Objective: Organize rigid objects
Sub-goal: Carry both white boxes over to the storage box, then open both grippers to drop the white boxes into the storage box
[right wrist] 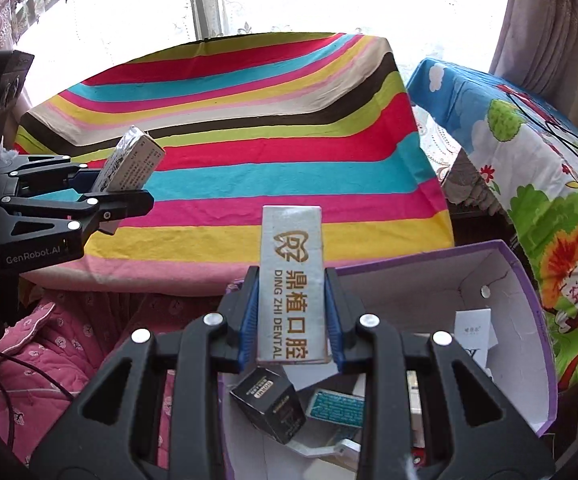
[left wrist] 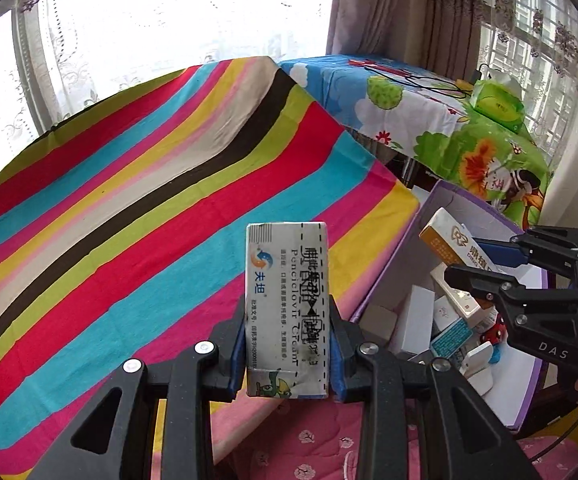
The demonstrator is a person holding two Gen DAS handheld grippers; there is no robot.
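Our left fingers (left wrist: 235,344) are clamping the cream carton (left wrist: 287,308) upright above the striped cloth (left wrist: 129,200), while our right gripper (right wrist: 291,320) is squeezing the dental box (right wrist: 292,280) over the purple-rimmed box (right wrist: 545,344) of small packages.

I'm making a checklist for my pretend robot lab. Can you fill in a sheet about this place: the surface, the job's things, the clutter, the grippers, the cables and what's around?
Surface: striped cloth over a table, bare of boxes.
Job's things: Penciclovir cream box and Ding Zhi Dental box, each held up in a gripper; purple-edged box holding more small cartons.
Clutter: black carton and teal-labelled carton lying loose in the purple-edged box.
Grippers: left gripper shut on the cream box; right gripper shut on the dental box.
Cables: black cable on the cartoon-print cloth.
Surroundings: bright window with lace curtains, green tissue pack, pink quilt.
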